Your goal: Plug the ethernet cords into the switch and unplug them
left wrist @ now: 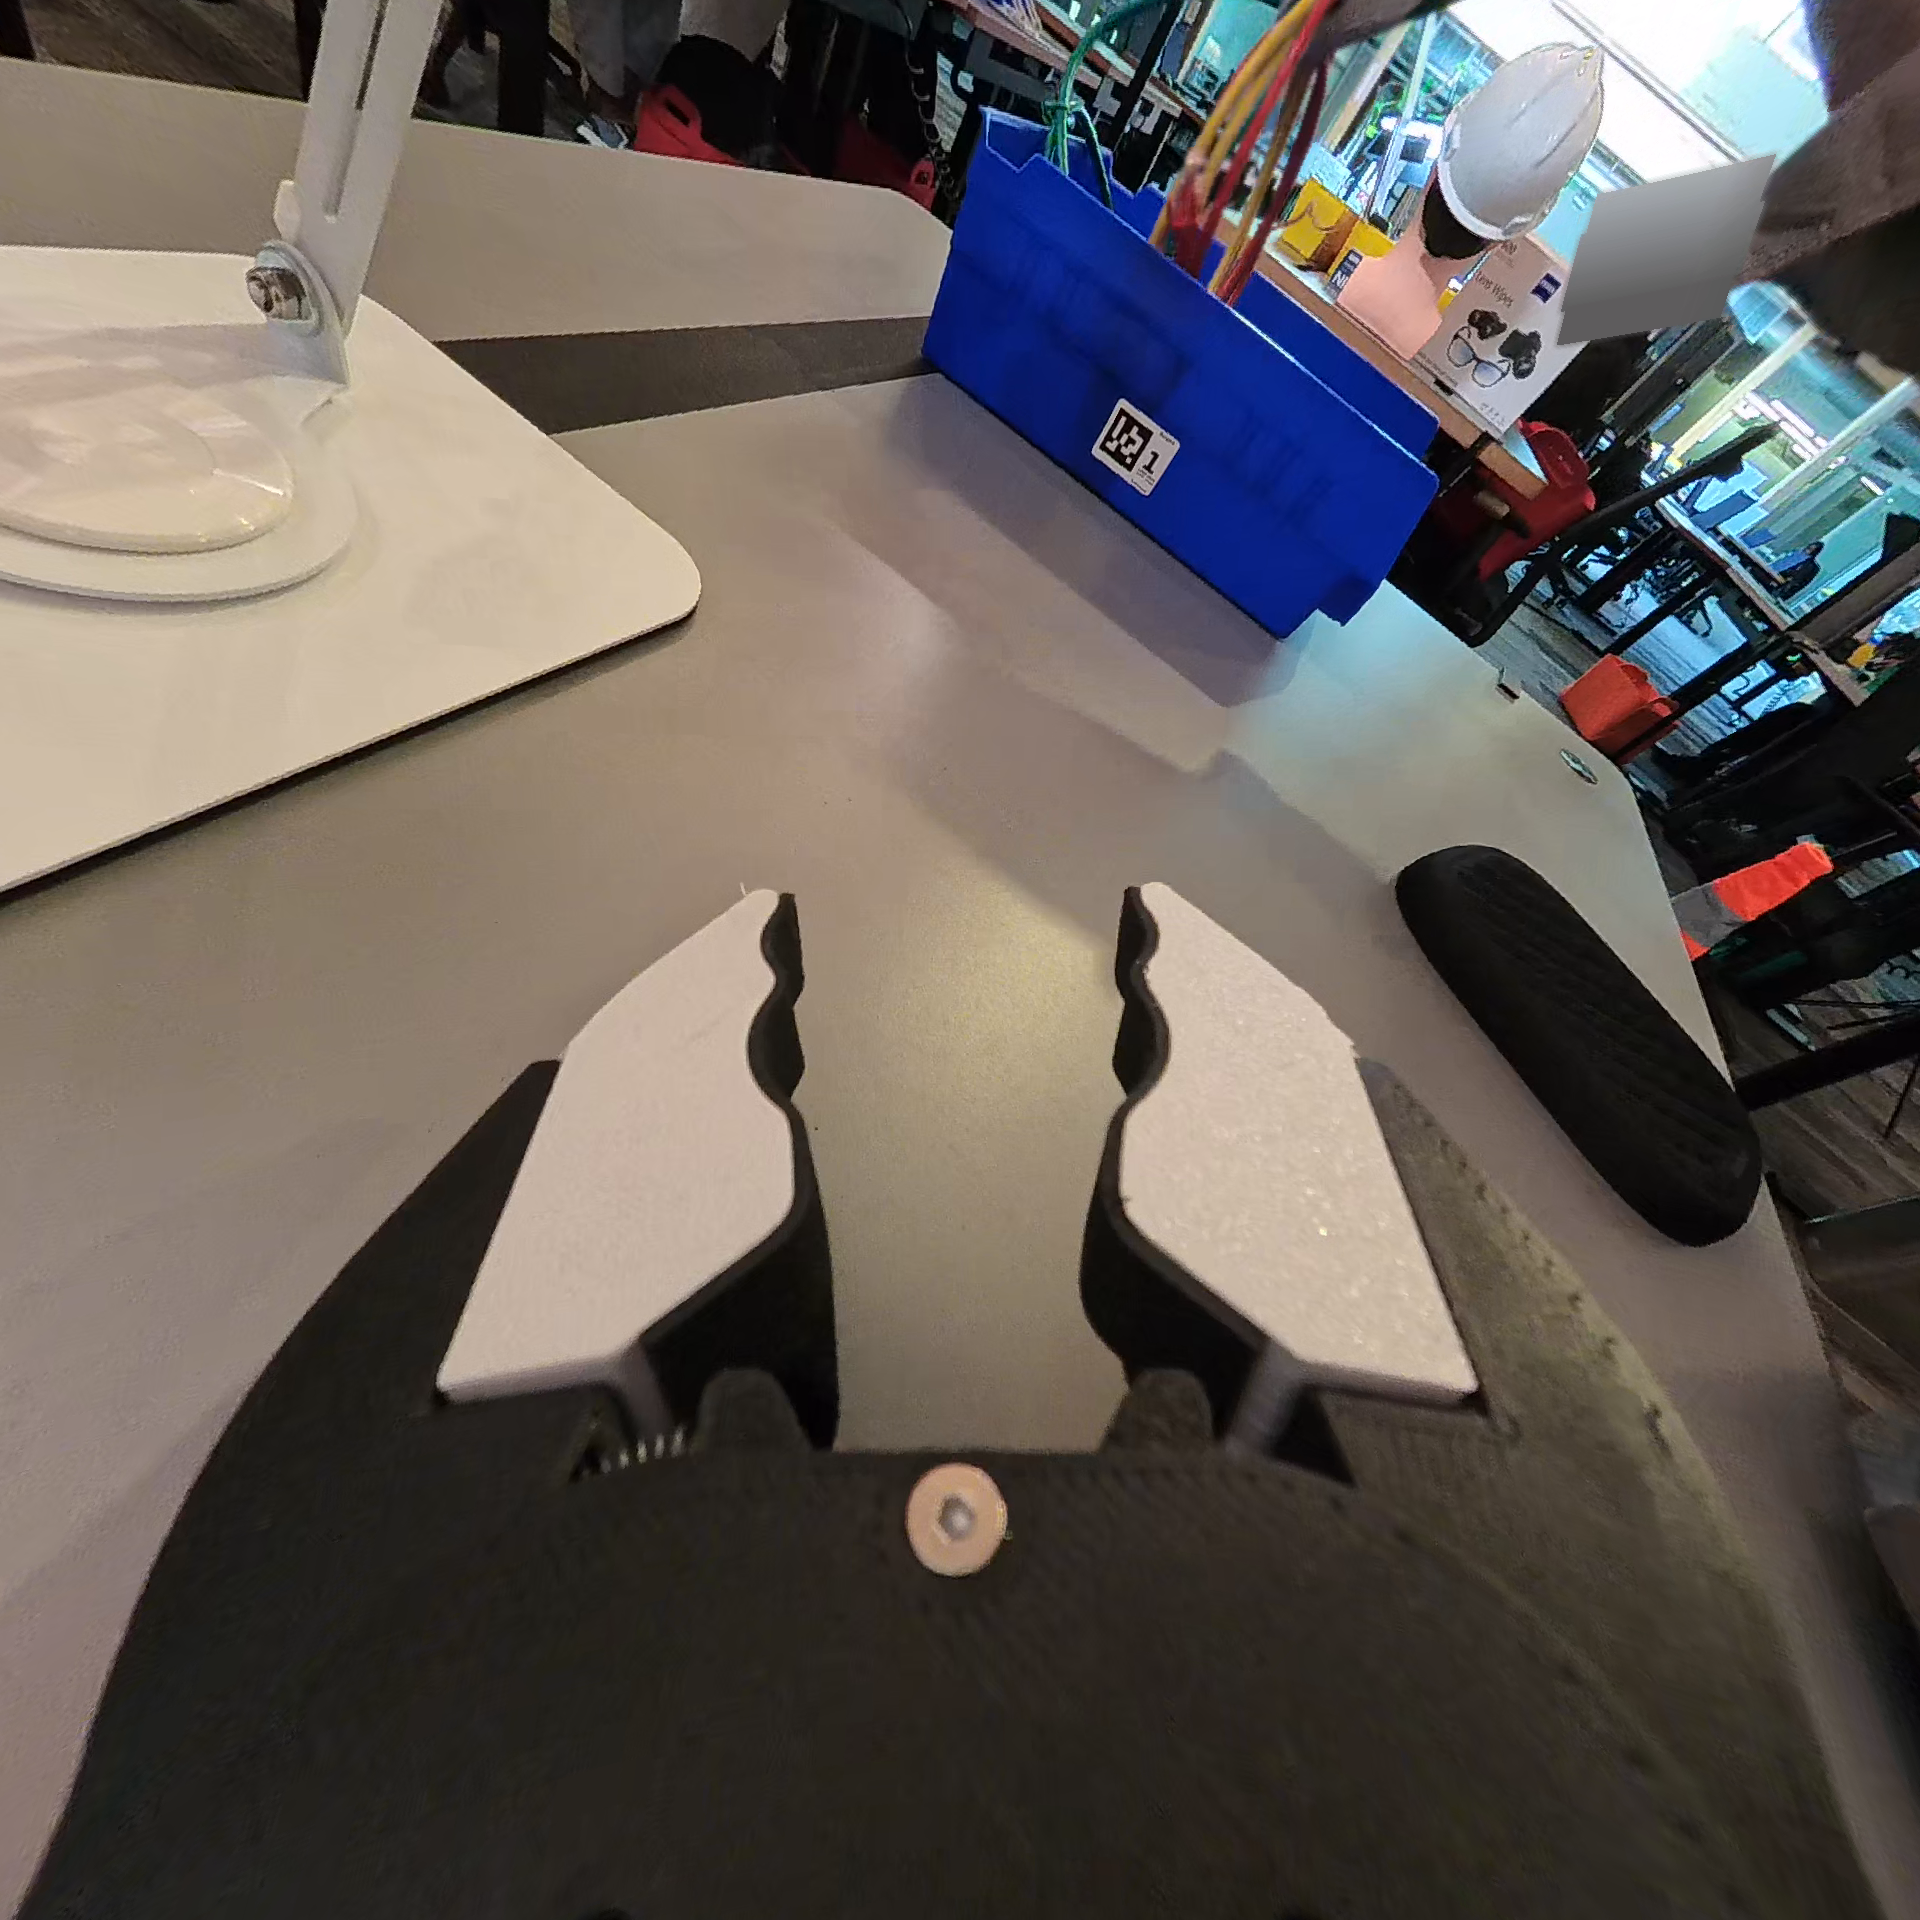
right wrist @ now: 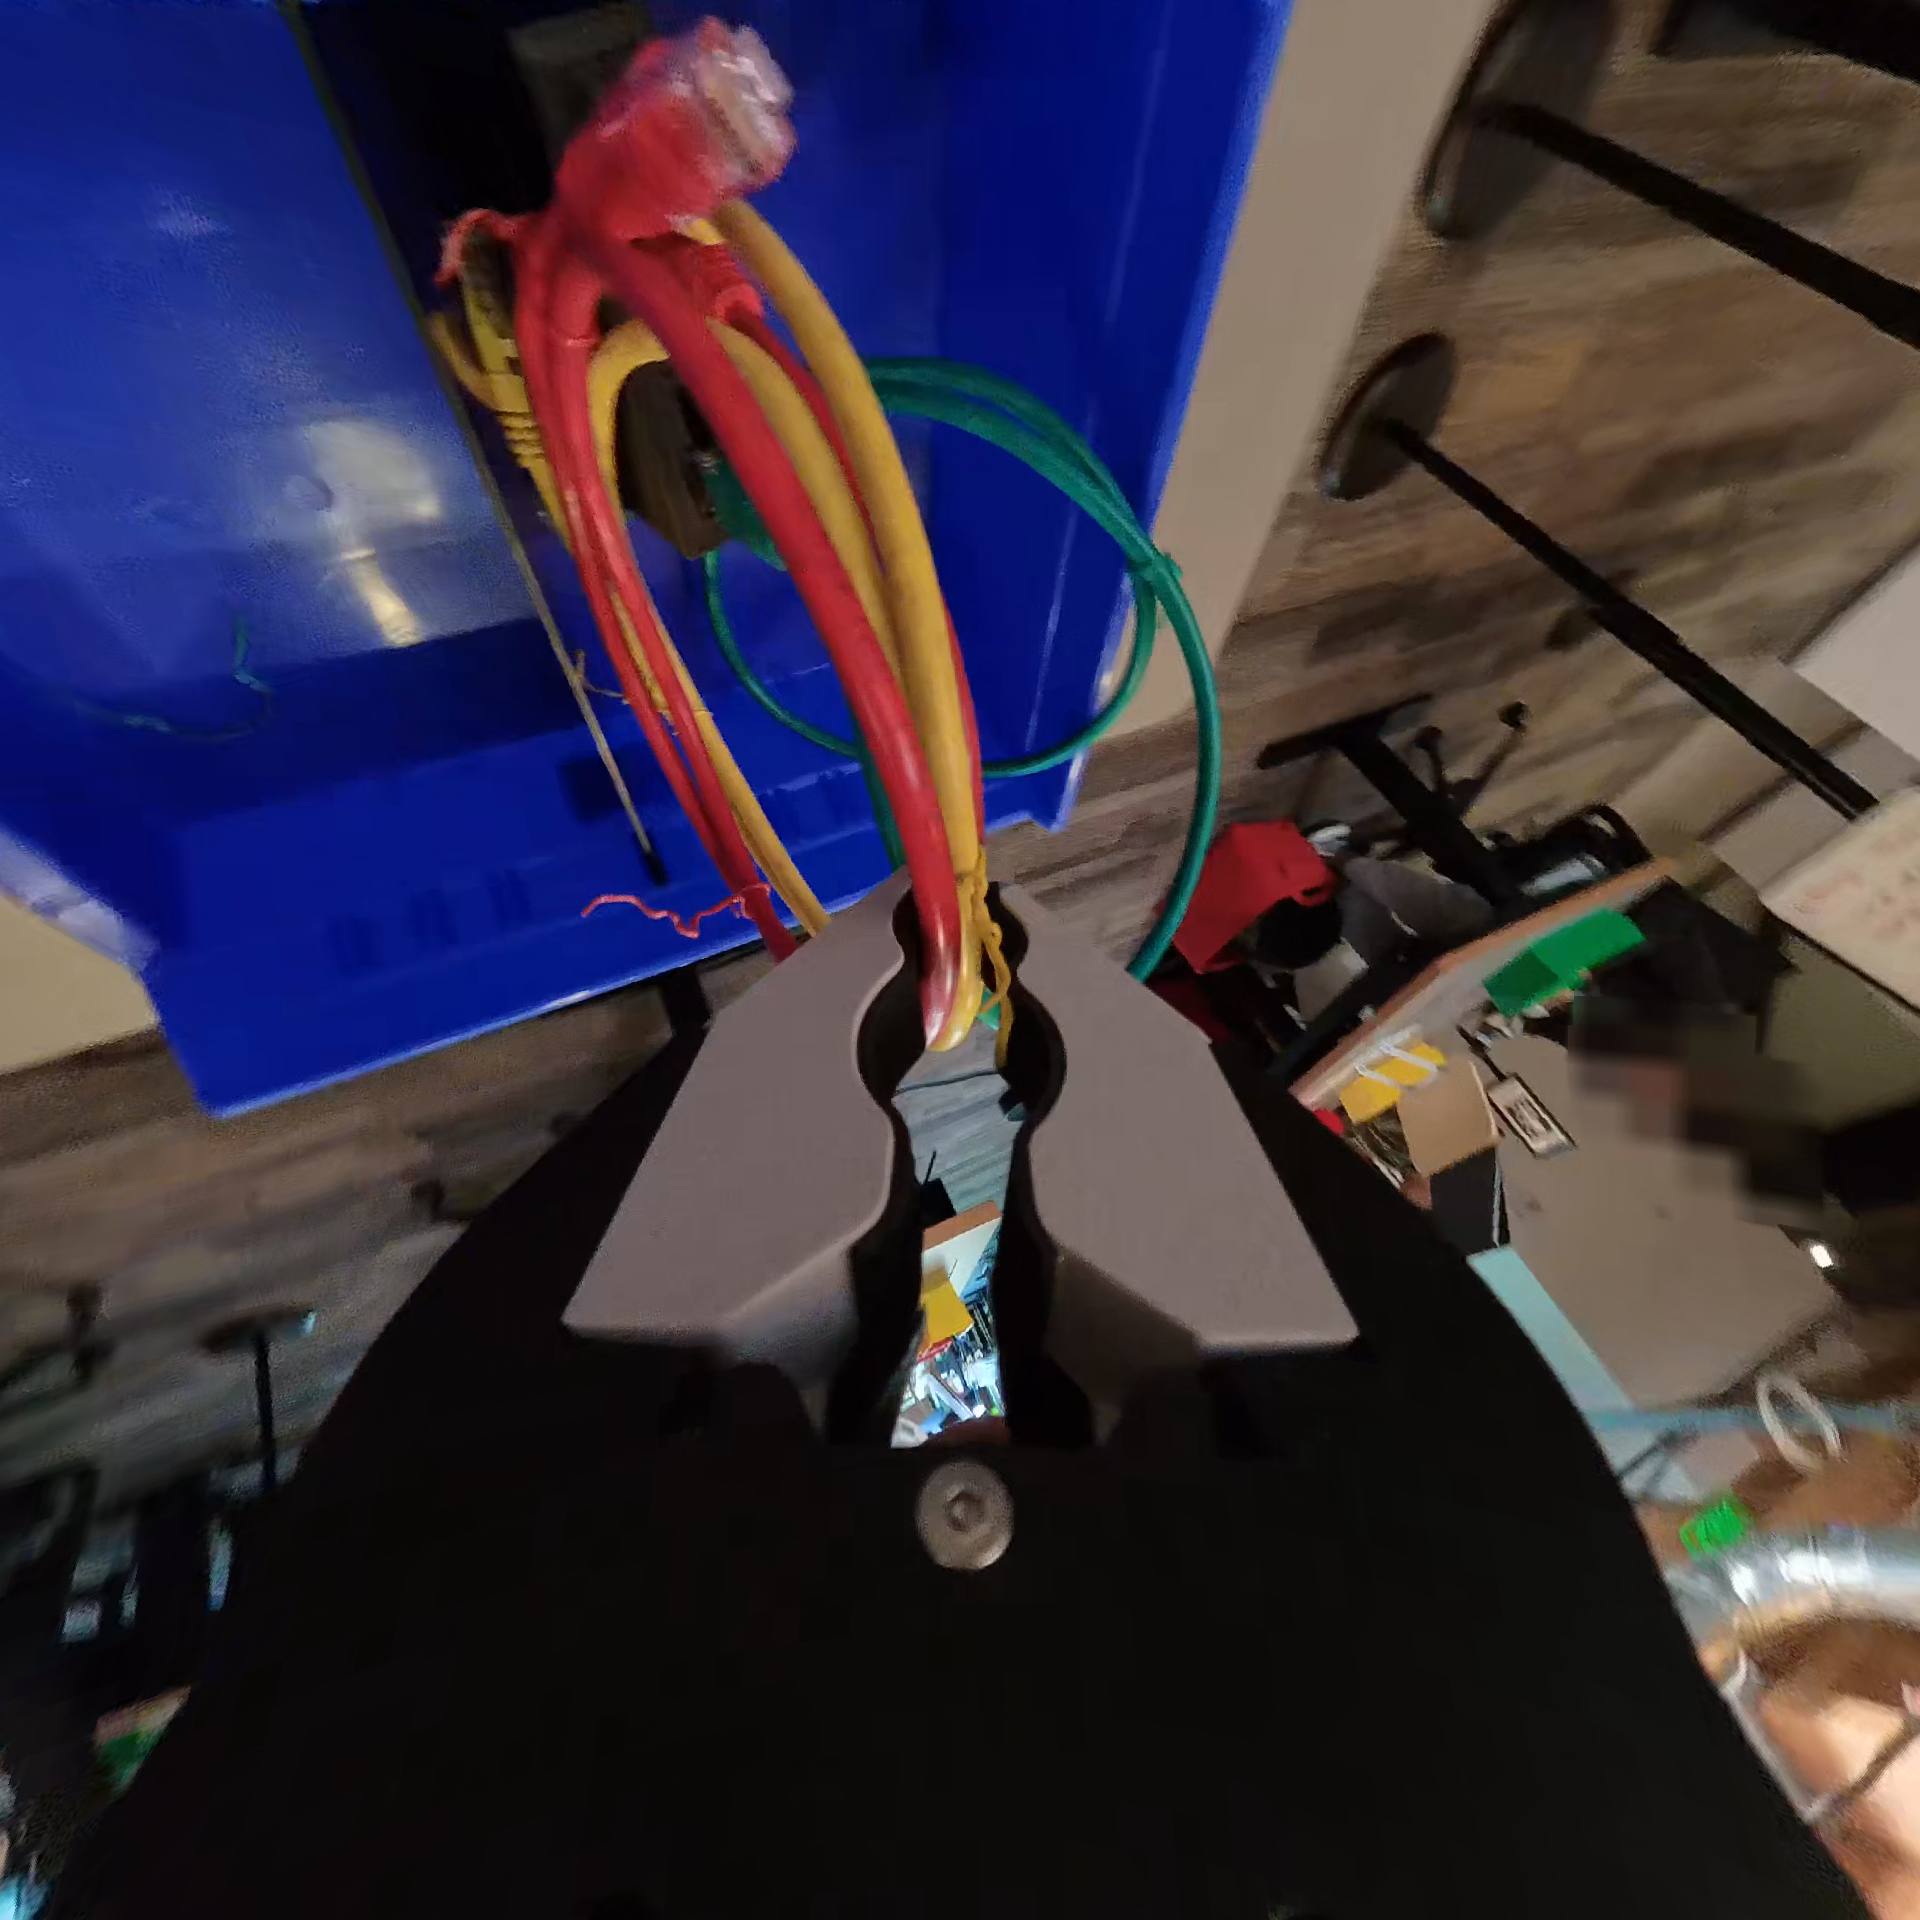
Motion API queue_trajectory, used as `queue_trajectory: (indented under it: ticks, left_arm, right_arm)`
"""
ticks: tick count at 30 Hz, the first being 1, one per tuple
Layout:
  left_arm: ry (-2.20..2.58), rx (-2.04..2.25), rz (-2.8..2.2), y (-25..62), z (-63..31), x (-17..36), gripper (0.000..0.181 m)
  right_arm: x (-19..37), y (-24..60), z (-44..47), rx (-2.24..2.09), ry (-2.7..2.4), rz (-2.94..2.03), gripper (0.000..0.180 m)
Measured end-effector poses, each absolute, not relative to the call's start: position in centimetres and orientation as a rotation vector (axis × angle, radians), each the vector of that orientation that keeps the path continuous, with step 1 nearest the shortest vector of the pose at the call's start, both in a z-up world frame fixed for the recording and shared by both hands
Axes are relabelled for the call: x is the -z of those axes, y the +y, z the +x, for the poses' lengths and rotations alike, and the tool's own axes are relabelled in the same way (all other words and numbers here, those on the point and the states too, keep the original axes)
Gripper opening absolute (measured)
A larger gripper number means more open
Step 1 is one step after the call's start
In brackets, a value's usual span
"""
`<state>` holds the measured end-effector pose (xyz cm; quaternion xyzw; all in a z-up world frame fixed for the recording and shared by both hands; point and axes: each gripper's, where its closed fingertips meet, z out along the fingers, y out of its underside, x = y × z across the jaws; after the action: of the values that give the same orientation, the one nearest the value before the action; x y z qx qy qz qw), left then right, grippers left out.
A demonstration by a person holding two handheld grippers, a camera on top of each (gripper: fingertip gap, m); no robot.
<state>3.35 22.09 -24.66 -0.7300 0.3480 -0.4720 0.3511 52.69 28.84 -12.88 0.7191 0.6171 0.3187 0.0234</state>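
My right gripper (right wrist: 956,904) is shut on a bundle of red and yellow ethernet cords (right wrist: 914,748) and holds them up over the blue bin (right wrist: 260,416). A red plug with a clear tip (right wrist: 707,104) sticks out at the bundle's far end. A green cord (right wrist: 1174,644) loops to the right. A dark boxy part (right wrist: 665,468) hangs among the plugs; I cannot tell if it is the switch. My left gripper (left wrist: 951,914) is open and empty, low over the grey table (left wrist: 727,790). The bin (left wrist: 1164,395) stands ahead of it, with the cords (left wrist: 1236,156) rising out.
A white stand base (left wrist: 312,644) lies on the table at the left. A black padded rest (left wrist: 1579,1049) lies near the table's right edge. Beyond the table are a white helmet on a dummy head (left wrist: 1507,145), chairs and workbenches. The gap from one gripper's tips to the other's is roughly 50 cm.
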Motion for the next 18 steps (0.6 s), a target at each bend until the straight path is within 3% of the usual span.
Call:
queue_trajectory:
  ticks: [7,18]
  left_arm:
    - [0.913,1.219,-1.887,22.0,3.4,24.7,0.058]
    - [0.918,1.225,-1.886,21.9,3.6,24.7,0.058]
  right_arm:
    - [16.1,33.9,53.6,-0.872,1.825,2.14,0.003]
    - [21.2,37.6,56.0,-1.078,1.687,2.296,0.003]
